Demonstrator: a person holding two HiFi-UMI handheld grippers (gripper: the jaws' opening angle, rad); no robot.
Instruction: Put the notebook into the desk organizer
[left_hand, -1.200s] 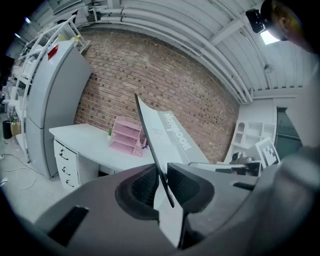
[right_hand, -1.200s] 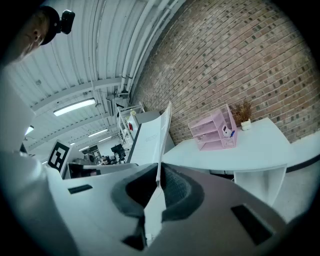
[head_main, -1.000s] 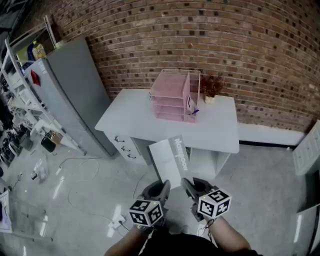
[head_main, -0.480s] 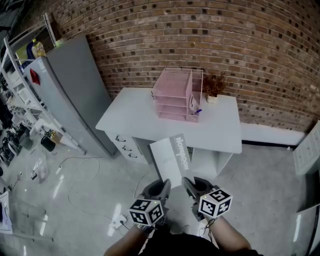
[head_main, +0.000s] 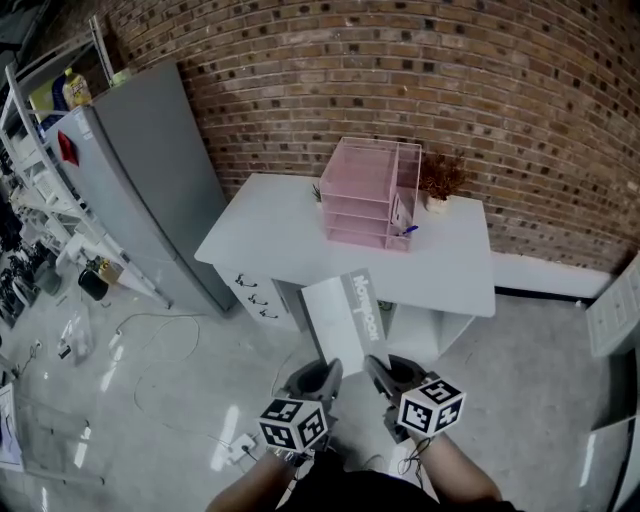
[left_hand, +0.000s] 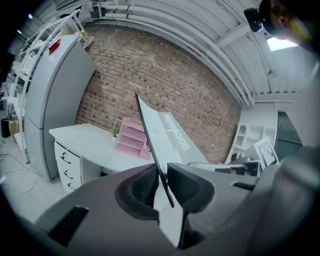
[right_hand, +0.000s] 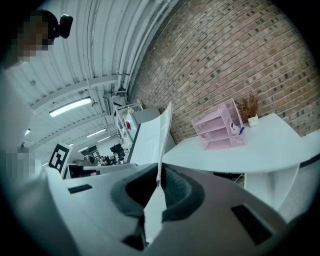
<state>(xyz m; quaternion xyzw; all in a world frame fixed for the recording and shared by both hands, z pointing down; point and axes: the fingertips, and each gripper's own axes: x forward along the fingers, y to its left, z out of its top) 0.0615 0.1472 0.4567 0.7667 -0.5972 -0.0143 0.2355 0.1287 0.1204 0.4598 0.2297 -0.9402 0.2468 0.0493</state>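
Observation:
I hold a thin white notebook (head_main: 345, 320) flat in front of me, its near edge pinched by both grippers. My left gripper (head_main: 322, 373) is shut on its left near corner and my right gripper (head_main: 375, 367) is shut on its right near corner. In the left gripper view the notebook (left_hand: 165, 145) rises edge-on from between the jaws, and in the right gripper view the notebook (right_hand: 150, 137) does the same. The pink desk organizer (head_main: 368, 195) stands at the back of the white desk (head_main: 275, 235), well ahead of the notebook. The organizer (left_hand: 131, 140) also shows in the left gripper view, and the organizer (right_hand: 220, 127) in the right one.
A small dried plant in a pot (head_main: 438, 185) stands right of the organizer. A grey fridge (head_main: 130, 190) stands left of the desk, with shelving (head_main: 30, 150) beyond it. Cables (head_main: 150, 330) and clutter lie on the shiny floor at left. A brick wall (head_main: 400, 70) backs the desk.
The desk and organizer have drifted slightly right and down in the head view. Both grippers keep their hold on the notebook, in the same place as before.

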